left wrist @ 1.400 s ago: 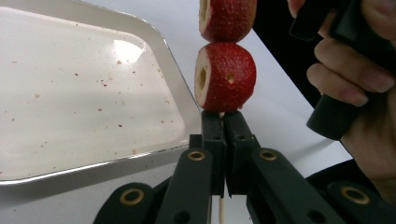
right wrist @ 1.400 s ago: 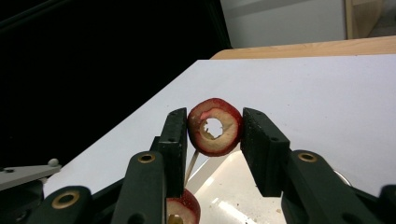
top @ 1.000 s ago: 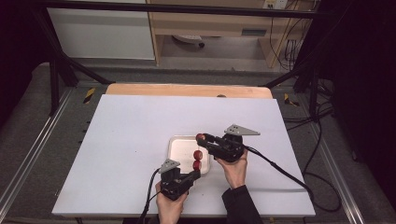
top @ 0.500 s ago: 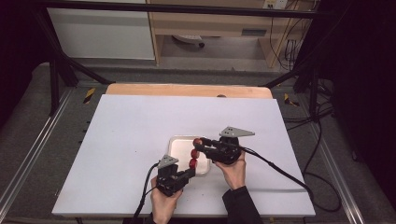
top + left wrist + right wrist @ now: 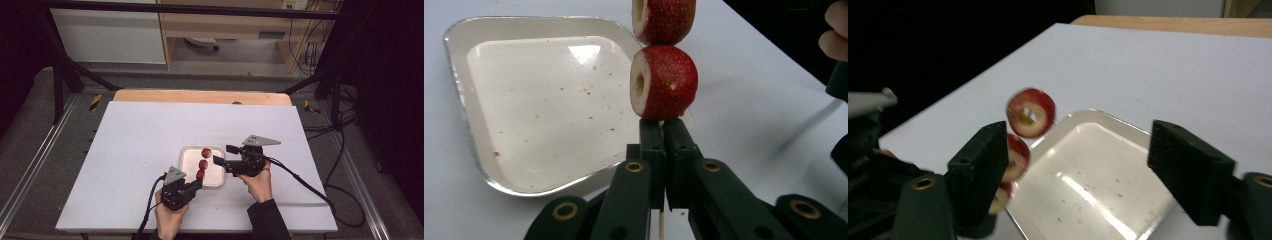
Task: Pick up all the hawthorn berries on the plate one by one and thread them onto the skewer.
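Note:
A thin wooden skewer (image 5: pixel 661 226) carries three cut strawberry pieces (image 5: pixel 203 164) over the foil tray (image 5: pixel 189 156). My left gripper (image 5: pixel 196 184) is shut on the stick just below the lowest piece (image 5: pixel 664 82), with another piece (image 5: pixel 664 17) above it. My right gripper (image 5: pixel 225 155) stands at the tray's right side, and its jaws have just been opening. They are wide apart, and the pads press on nothing. In the right gripper view the top piece (image 5: pixel 1030 112) hangs by my left finger (image 5: pixel 980 165), blurred, with the other pieces (image 5: pixel 1015 155) below it.
The tray (image 5: pixel 539 105) holds nothing but red juice specks and lies on a white tabletop (image 5: pixel 150 130). A wooden strip (image 5: pixel 200 96) runs along the far edge. Cables trail from both grippers toward the near side. A black frame surrounds the table.
My right gripper's jaws were closed around the top strawberry piece and now stand wide apart, clear of it. The left gripper and skewer have shifted slightly left.

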